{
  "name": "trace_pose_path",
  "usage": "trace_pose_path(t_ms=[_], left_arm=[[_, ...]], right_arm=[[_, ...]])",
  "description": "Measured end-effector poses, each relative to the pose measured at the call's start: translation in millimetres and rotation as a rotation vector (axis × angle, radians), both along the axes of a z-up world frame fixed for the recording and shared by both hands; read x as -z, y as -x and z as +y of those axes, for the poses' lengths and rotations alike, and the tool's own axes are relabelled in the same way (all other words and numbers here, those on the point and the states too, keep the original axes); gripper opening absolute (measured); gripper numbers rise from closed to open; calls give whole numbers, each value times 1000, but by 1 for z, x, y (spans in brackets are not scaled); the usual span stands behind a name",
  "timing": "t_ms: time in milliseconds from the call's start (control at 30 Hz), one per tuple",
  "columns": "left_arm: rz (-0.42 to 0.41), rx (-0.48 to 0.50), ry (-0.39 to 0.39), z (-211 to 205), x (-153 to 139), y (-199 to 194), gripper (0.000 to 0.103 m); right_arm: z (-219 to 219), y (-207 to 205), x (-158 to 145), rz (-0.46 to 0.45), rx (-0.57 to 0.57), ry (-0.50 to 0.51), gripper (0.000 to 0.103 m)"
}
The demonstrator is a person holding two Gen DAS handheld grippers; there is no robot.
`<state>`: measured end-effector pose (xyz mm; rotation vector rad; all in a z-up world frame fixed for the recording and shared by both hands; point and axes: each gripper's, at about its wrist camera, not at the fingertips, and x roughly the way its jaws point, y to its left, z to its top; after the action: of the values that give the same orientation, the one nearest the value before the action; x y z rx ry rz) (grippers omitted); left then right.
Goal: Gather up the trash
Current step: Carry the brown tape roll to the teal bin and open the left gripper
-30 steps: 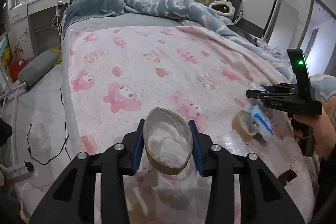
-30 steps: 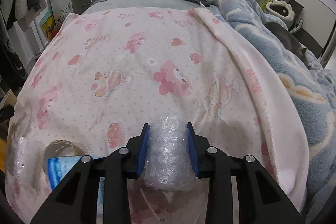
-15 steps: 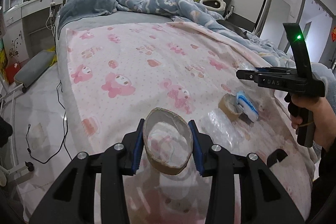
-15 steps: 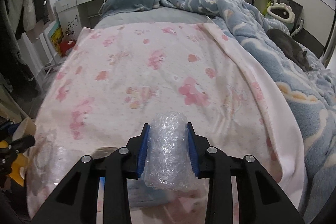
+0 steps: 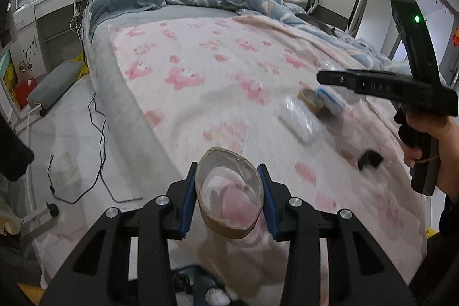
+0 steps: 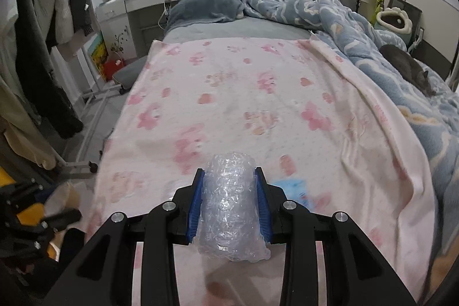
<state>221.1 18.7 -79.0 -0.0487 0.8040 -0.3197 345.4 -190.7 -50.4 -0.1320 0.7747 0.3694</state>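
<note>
Listing, large to small: pink blanket (image 6: pixel 258 93), bearing blue packet (image 5: pixel 330 98); bubble-wrap wad (image 6: pixel 231 208), light, squashy, clenched mid-body by right gripper (image 6: pixel 229 208); cardboard tape core (image 5: pixel 229 197), light, crushable, pinched across its sides in left gripper (image 5: pixel 228 200)

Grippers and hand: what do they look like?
Left gripper and right gripper: black frames with cut-outs, silver screws, blue finger pads. From the side, the right one shows "DAS" lettering and a green light. Bare hand on its handle.
</note>
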Motion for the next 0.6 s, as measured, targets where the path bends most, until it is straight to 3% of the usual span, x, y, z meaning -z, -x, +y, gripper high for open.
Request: trace_pose_path(t_ms=[200, 600], left_arm=[[26, -5, -41, 22, 12, 36, 43], [184, -39, -51, 72, 57, 91, 43]], right_arm=[[33, 34, 2, 9, -34, -32, 35], [103, 102, 15, 47, -97, -75, 35]])
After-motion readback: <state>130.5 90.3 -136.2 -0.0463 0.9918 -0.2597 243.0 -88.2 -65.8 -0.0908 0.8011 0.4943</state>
